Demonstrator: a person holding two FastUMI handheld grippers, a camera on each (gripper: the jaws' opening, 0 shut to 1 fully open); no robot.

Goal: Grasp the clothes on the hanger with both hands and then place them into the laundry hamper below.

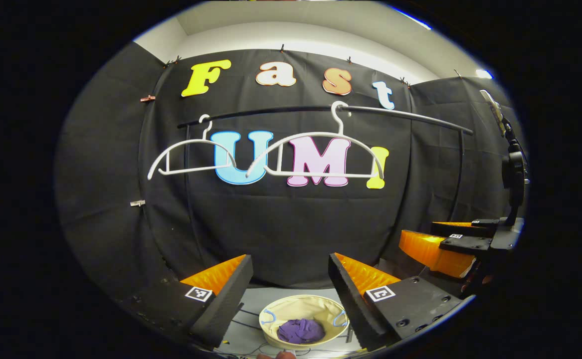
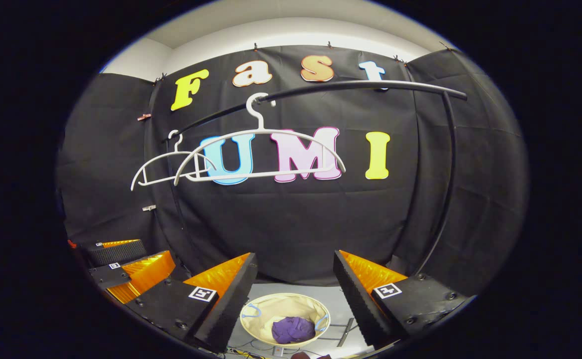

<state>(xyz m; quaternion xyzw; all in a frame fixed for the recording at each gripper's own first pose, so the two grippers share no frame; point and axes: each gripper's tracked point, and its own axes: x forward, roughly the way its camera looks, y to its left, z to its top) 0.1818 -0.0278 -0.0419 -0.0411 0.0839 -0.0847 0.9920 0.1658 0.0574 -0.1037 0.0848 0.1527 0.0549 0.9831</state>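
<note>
Already purple clothes [image 1: 300, 330] inside hamper [image 1: 291, 303]

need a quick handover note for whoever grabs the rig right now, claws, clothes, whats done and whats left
Left claw: open, holding nothing, raised above the hamper.
Right claw: open, holding nothing, level with the left one.
Purple clothes: lying bunched inside the laundry hamper on the floor.
Two white hangers on the rail: both bare.
Done: the garment is off the hanger and in the hamper.
Left: nothing visible to move; the job looks complete.
</note>
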